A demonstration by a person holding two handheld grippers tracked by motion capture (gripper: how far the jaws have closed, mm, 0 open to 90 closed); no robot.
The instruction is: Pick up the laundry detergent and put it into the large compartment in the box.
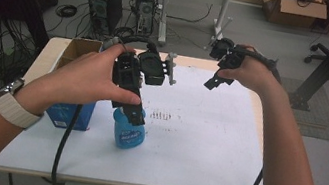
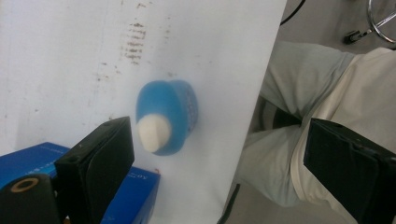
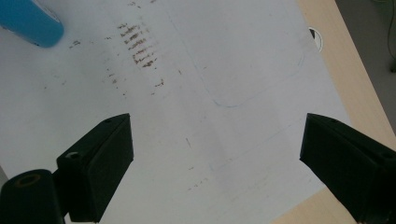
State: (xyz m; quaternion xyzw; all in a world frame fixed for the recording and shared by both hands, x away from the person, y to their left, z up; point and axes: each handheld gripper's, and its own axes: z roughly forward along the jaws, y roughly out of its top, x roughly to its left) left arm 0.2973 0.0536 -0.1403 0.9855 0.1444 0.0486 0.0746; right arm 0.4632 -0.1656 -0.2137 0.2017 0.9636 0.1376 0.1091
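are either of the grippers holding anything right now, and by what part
Nothing is held. The left gripper hangs over the blue bottle, jaws wide open, its white cap untouched. The right gripper is open over the bare white sheet.

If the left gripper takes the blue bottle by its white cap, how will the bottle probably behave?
The blue bottle stands upright and looks taller than wide, so a sideways push would probably tip it. Its round body would likely roll once down. The white cap looks smooth and small, so the open left gripper may slip unless centred.
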